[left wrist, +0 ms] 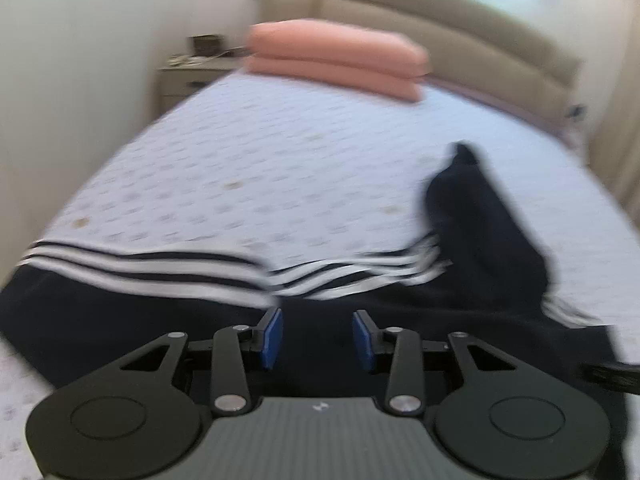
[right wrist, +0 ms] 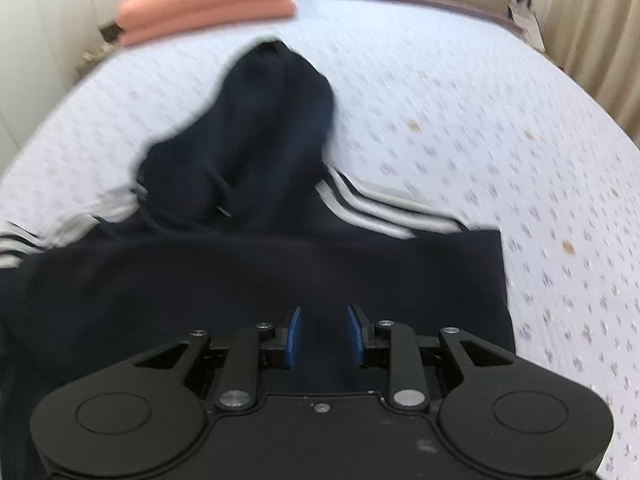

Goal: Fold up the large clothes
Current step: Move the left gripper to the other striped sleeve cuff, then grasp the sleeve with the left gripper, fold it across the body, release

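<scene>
Blue-padded left gripper [left wrist: 317, 338] and right gripper [right wrist: 323, 336]: jaws apart, nothing between, both above navy hoodie [right wrist: 256, 272]. Hoodie flat on quilted bedspread [right wrist: 500, 128]; hood toward 12 o'clock. Pink pillows [left wrist: 336, 60] stacked at 12, blurred.

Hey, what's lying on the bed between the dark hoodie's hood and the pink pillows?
Nothing. In the right wrist view, only bare patterned bedsheet runs from the hood to the stacked pink pillows.
</scene>
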`<state>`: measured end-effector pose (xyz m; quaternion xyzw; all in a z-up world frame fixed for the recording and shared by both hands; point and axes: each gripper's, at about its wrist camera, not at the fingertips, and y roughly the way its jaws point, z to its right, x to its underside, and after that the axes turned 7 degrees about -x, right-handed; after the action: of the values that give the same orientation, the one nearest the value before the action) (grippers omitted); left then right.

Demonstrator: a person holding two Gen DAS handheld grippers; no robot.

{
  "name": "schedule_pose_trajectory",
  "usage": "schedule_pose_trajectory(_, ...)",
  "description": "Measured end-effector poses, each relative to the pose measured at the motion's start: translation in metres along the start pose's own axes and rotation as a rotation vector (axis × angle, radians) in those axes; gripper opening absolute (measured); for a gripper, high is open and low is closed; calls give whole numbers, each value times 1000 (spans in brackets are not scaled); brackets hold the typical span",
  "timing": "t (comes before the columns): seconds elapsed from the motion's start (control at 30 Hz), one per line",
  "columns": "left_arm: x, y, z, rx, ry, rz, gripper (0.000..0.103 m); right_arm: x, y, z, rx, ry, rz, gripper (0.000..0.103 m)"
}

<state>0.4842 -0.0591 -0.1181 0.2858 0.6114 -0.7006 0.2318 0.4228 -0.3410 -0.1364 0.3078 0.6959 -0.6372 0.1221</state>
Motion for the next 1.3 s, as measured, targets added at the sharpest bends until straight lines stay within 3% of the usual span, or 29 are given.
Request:
schedule_pose_trajectory(0.03, -3, 5, 4, 57, 2, -12, 38, 0, 0, -8, -25, 5, -5, 32)
schedule_pose_trajectory(0.1, 2, 21, 18, 136, 2, -71, 21, 3, 10, -21, -31, -12, -31, 32)
schedule_pose_trajectory(0.13, 7, 35, 25, 161, -1, -122, 20, 7, 18, -29, -7, -29, -51, 32)
schedule_pose_trajectory(0.27, 28, 91, 38, 116, 13, -254, 19, 23, 51, -45, 109, -48, -196, 33)
schedule_pose_trajectory(0.37, 30, 96, 26, 147, -32, -255, 17, 25, 51, -56, 157, -78, -191, 37)
schedule_pose_trajectory(0.53, 14, 50, -33, 108, -148, -175, 18, 18, 52, -51, 145, -49, -220, 40)
schedule_pose_trajectory(0.6, 10, 33, -68, 51, -217, -146, 22, 16, 54, -48, 157, -59, -226, 50)
schedule_pose_trajectory(0.67, 8, 13, -110, -59, -282, -119, 26, 16, 56, -47, 180, -80, -226, 65)
schedule_pose_trajectory(0.73, 8, 1, -153, -198, -342, -84, 35, 15, 64, -47, 179, -75, -223, 66)
schedule_pose_trajectory(0.8, 6, -1, -192, -372, -401, -90, 69, 16, 64, -48, 183, -72, -219, 66)
schedule_pose_trajectory(0.9, 5, -6, -242, -505, -513, -77, 74, 17, 64, -51, 196, -77, -217, 66)
schedule_pose_trajectory(1.0, 8, 0, -285, -524, -624, -70, 75, 16, 63, -52, 200, -72, -225, 66)
schedule_pose_trajectory(1.17, 4, 29, -326, -547, -623, -78, 75, 13, 65, -46, 188, -52, -239, 66)
schedule_pose_trajectory(1.3, 7, 55, -358, -502, -676, -134, 77, 12, 67, -44, 191, -55, -239, 66)
